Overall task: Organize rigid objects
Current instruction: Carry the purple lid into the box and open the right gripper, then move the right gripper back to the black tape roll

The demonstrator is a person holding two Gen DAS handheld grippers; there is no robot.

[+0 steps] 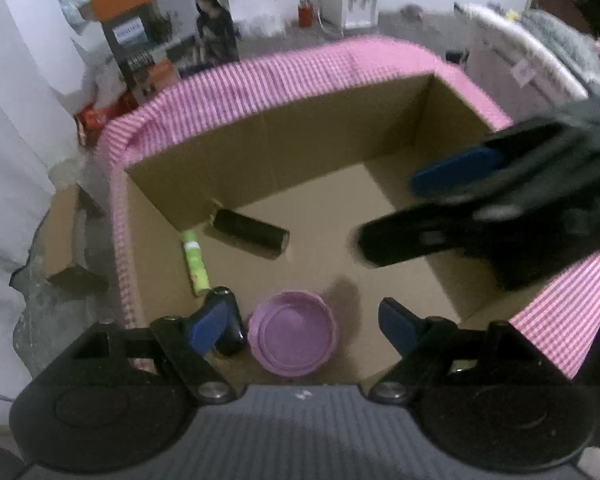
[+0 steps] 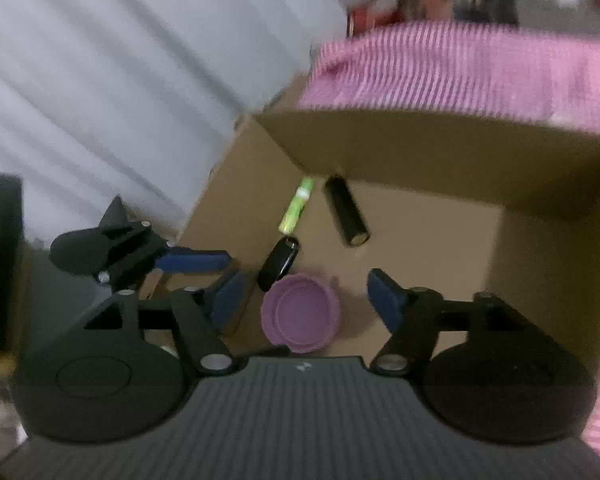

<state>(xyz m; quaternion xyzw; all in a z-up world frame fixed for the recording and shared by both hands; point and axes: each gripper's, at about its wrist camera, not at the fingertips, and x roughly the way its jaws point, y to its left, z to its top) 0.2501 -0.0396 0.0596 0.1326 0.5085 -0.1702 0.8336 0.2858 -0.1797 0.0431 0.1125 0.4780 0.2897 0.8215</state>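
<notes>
Dropping stuff into the cardboard box [image 1: 204, 184] so it's all corralled: purple lid [image 1: 293, 333] lies inside, near the green tube [image 1: 195, 266], both left gripper [image 1: 300, 326] and right gripper [image 2: 300, 300] jaws open, empty

Brown cardboard box [image 1: 300, 148]; pink-white striped cloth [image 1: 260, 84]; purple lid [image 1: 293, 333]; green tube [image 1: 195, 262]; black cylinder [image 1: 251, 231].
</notes>
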